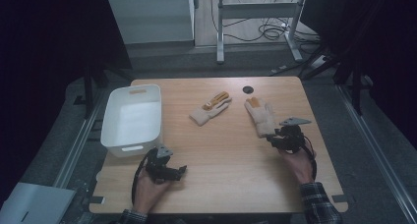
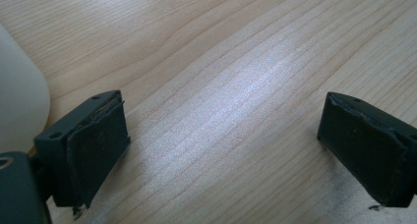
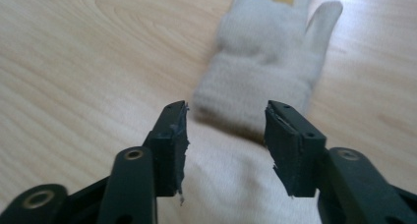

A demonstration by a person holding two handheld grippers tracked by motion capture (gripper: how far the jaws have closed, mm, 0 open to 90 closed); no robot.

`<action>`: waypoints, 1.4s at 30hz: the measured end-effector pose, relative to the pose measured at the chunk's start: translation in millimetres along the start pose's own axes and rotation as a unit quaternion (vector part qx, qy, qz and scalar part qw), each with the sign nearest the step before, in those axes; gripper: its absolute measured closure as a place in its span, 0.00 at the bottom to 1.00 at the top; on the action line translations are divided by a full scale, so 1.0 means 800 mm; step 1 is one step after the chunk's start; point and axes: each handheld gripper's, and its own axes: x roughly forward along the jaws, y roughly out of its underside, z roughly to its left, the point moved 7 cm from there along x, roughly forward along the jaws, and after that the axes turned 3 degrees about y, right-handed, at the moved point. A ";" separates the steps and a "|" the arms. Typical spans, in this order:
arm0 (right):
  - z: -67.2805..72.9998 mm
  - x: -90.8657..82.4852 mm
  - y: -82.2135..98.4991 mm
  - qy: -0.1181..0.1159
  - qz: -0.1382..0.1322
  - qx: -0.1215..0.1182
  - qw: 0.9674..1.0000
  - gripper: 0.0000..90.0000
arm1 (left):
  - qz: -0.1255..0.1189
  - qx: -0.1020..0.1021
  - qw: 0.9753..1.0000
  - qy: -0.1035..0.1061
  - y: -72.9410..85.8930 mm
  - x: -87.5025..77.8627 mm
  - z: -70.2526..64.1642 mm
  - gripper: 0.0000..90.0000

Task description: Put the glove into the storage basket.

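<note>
Two cream knit gloves with orange patches lie on the wooden table [image 1: 221, 180]. One glove [image 1: 210, 107] is near the middle. The other glove [image 1: 260, 115] [image 3: 265, 52] lies at the right, fingers pointing away from me. My right gripper [image 1: 272, 135] [image 3: 226, 111] is at that glove's cuff, its jaws partly apart with the cuff cloth between them; I see no clear squeeze on the cloth. At the front left, my left gripper [image 1: 181, 171] [image 2: 223, 103] rests low over bare wood, jaws wide open and nothing between them.
A white plastic bin [image 1: 109, 128] [image 2: 19, 96] stands at the table's left, just beyond my left gripper. A small black disc [image 1: 248, 89] sits near the far edge. Desk legs and cables lie on the floor behind the table.
</note>
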 end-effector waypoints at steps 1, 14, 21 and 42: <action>0.000 0.000 0.000 0.000 0.000 0.000 1.000 0.58 | 0.000 0.000 1.000 0.000 0.000 0.000 0.000 0.06; -0.018 0.037 -0.041 0.021 0.004 -0.011 1.000 0.69 | 0.000 -0.002 1.000 0.001 0.000 0.000 0.000 0.06; -0.028 0.060 -0.064 0.030 0.003 -0.009 0.999 0.62 | -0.001 -0.002 1.000 0.001 0.000 0.000 0.000 0.06; -0.033 0.134 -0.060 0.033 0.041 -0.018 0.998 0.40 | -0.001 -0.001 1.000 0.001 0.000 0.000 0.000 0.06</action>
